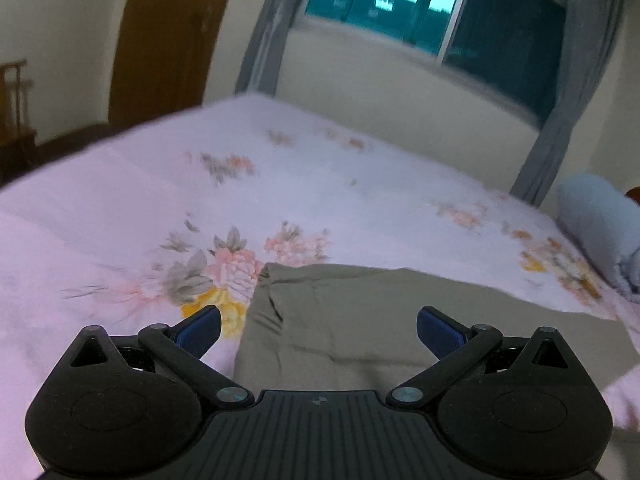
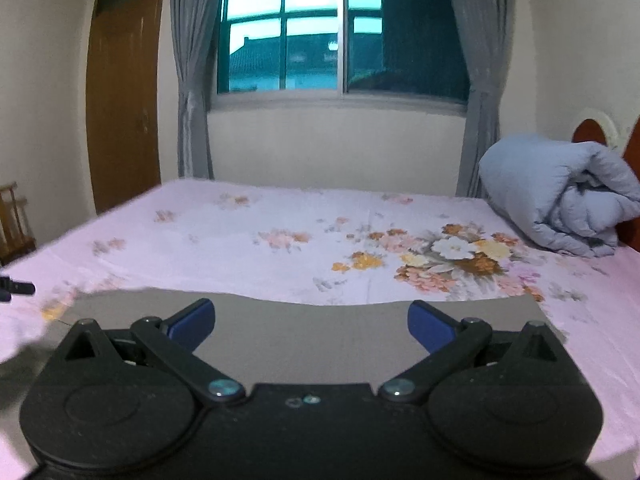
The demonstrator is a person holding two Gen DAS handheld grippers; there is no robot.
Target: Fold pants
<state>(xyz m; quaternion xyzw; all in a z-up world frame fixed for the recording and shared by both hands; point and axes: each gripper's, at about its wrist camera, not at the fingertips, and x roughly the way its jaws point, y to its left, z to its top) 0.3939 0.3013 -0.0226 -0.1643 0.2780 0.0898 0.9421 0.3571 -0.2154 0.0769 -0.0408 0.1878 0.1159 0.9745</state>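
Khaki-grey pants (image 1: 360, 312) lie flat on the pink floral bed sheet (image 1: 120, 200), close in front of me. My left gripper (image 1: 319, 330) is open and empty, hovering over the pants' left end, where a few creases show. In the right wrist view the pants (image 2: 312, 332) stretch across the near part of the bed sheet (image 2: 280, 216). My right gripper (image 2: 311, 322) is open and empty above their middle. The left gripper's tip (image 2: 16, 288) shows at the far left edge of that view.
A rolled light-blue quilt (image 2: 560, 196) lies at the bed's right end by a reddish headboard (image 2: 592, 132). A window with grey curtains (image 2: 340, 36) is behind the bed. A brown door (image 2: 124, 96) and a wooden chair (image 2: 16, 220) stand at left.
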